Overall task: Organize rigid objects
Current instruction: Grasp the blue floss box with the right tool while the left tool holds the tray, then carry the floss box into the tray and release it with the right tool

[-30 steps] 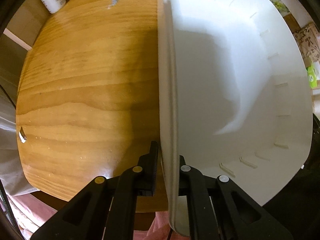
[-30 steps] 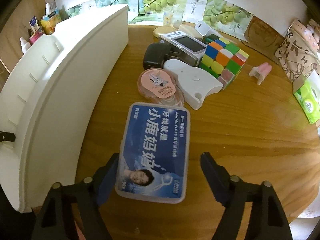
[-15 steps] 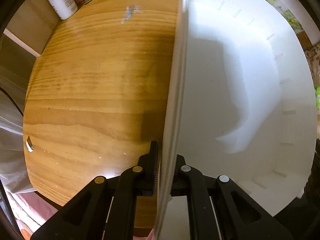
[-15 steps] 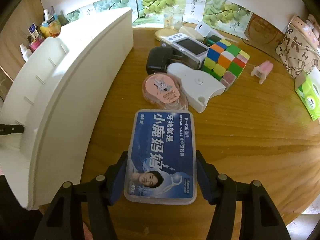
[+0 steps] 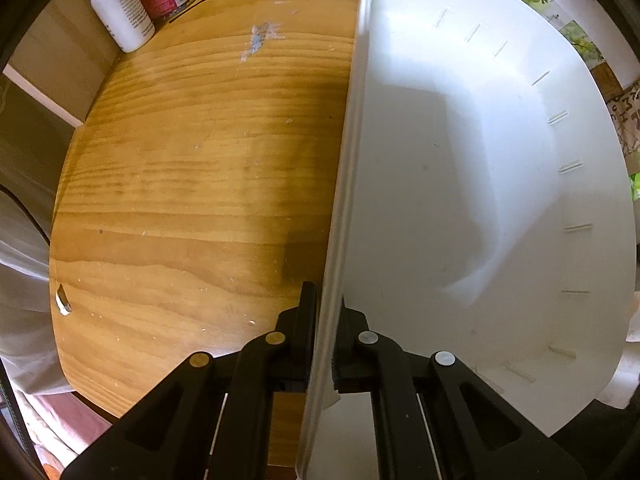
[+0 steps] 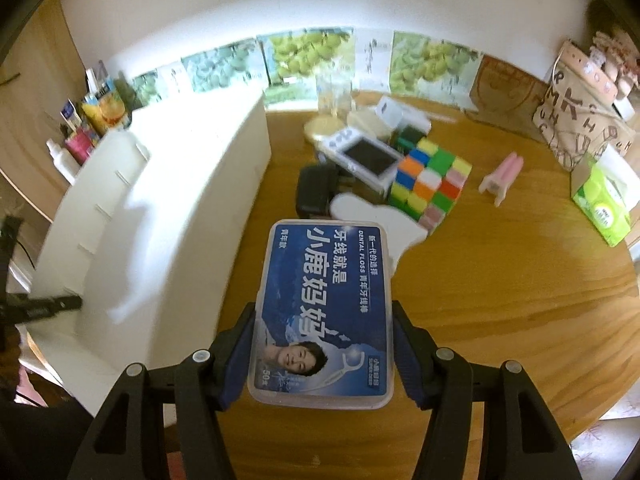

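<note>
While the left gripper point(image 5: 325, 312) is pinching the white plastic bin's point(image 5: 460, 184) wall, the right gripper point(image 6: 322, 344) is clamping the blue rectangular dental-floss box point(image 6: 324, 304); lowering it level inside seems advisable.

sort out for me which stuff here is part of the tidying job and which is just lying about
In the job:
- dental floss box, held in the right tool
- white bin, wall clamped by the left tool
- colour cube
- handheld console

Just lying about:
- white bottle
- green tissue box
- patterned bag

Home, cluttered wooden table point(image 6: 500, 280), toiletries point(image 5: 120, 12)
</note>
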Available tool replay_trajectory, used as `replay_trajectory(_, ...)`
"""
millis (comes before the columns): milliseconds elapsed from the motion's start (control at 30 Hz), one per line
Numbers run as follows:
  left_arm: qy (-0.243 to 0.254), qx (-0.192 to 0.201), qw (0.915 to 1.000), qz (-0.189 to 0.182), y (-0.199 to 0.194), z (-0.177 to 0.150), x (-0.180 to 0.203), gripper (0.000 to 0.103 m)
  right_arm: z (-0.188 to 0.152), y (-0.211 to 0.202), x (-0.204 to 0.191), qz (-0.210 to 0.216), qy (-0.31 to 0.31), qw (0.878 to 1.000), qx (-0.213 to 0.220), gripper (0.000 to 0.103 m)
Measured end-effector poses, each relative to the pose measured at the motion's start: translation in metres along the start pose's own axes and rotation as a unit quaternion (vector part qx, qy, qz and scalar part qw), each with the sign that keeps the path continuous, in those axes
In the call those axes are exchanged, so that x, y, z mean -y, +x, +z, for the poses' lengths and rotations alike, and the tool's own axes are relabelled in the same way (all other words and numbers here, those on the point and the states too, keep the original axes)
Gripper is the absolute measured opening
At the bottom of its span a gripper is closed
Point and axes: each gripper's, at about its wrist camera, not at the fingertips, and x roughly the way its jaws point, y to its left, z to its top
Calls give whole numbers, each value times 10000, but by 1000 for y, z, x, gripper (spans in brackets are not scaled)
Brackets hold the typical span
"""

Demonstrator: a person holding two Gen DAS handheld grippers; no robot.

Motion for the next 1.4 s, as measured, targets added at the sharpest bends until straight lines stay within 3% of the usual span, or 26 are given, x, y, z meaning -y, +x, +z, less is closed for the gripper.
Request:
replay_trajectory(300,-54,167,9998,-77,-8,-22,10,6,26,-40,-35,451,-230,9977,456,62)
replay_trajectory(667,-48,128,9997,-200,-16,-30,6,6,46,-62,-106,1418,-939,9827,735,62)
replay_trajectory(1000,6,-22,9997,-227,-18,-25,4,6,34,-38,-160,1995,-1549,9673,236,62)
replay_trajectory(1400,-2,-100,9998,-191,-12,-15,7,6,12,14,-184,1997,-1748,9627,-531,63)
